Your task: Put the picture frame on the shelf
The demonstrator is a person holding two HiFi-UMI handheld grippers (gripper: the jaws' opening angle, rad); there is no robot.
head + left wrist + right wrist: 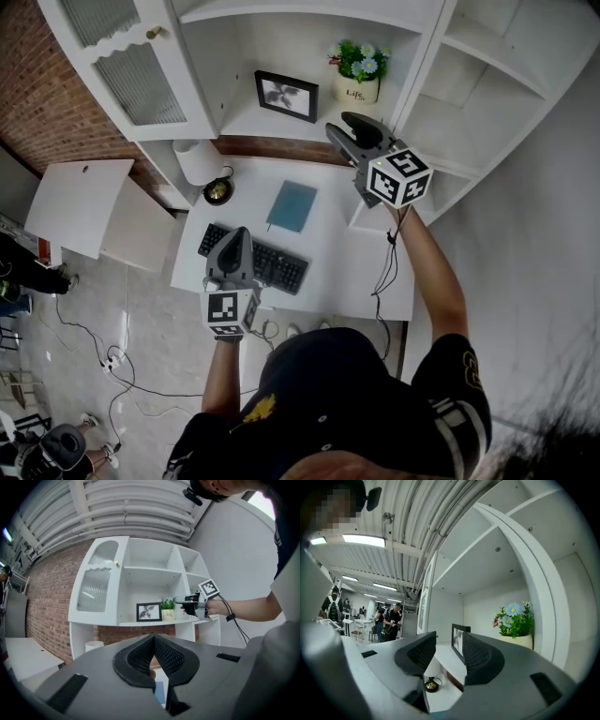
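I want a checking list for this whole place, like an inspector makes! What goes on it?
Surface: white desk, with the shelf above it.
Job's things: picture frame stands upright on the shelf, left of the flower pot.
Clutter: flower pot on the shelf; keyboard, blue notebook and lamp on the desk.
Grippers: left claw shut, empty, above the keyboard; right claw open, empty, held up by the shelf.
Cables: a black cable hangs below the right claw; more cables lie on the floor.
Surroundings: brick wall behind the shelf; people stand far off.
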